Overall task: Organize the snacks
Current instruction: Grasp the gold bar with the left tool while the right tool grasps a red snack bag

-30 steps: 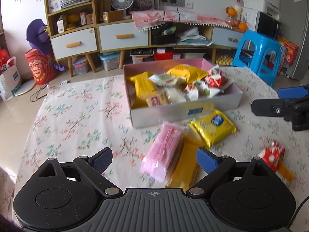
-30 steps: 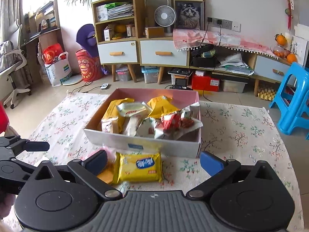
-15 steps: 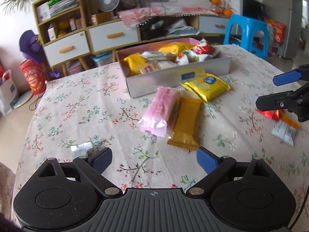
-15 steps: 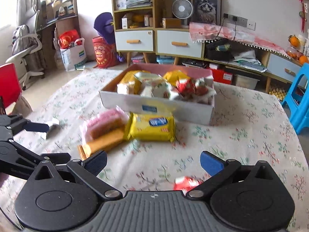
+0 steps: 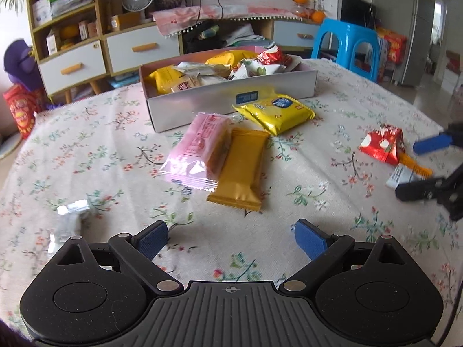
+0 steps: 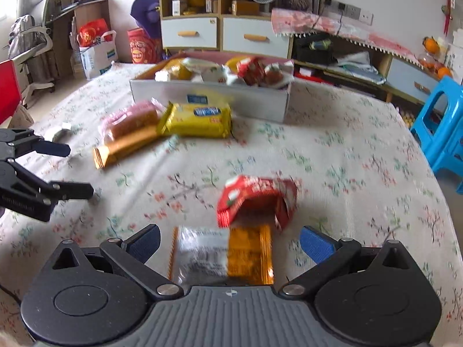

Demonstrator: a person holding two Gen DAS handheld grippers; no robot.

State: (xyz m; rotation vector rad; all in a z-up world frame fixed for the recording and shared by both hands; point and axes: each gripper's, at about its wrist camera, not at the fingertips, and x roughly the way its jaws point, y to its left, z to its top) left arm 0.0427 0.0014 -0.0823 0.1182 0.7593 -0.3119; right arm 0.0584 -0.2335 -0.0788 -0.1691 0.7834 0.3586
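Already the box (image 5: 231, 107) holds many snacks in the left wrist view; the left gripper (image 5: 231, 241) gapes wide, empty, short of the pink packet (image 5: 196, 147), gold bar (image 5: 241, 167) and yellow pack (image 5: 275, 112) still loose. From the right wrist, the right gripper (image 6: 230, 244) spreads empty around an orange-and-clear wrapper (image 6: 222, 256) under a red pouch (image 6: 256, 196).

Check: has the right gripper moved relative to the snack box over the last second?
Yes. The right gripper has pulled back from the snack box, which now sits farther up the right wrist view; the red packet now lies before the open gripper.
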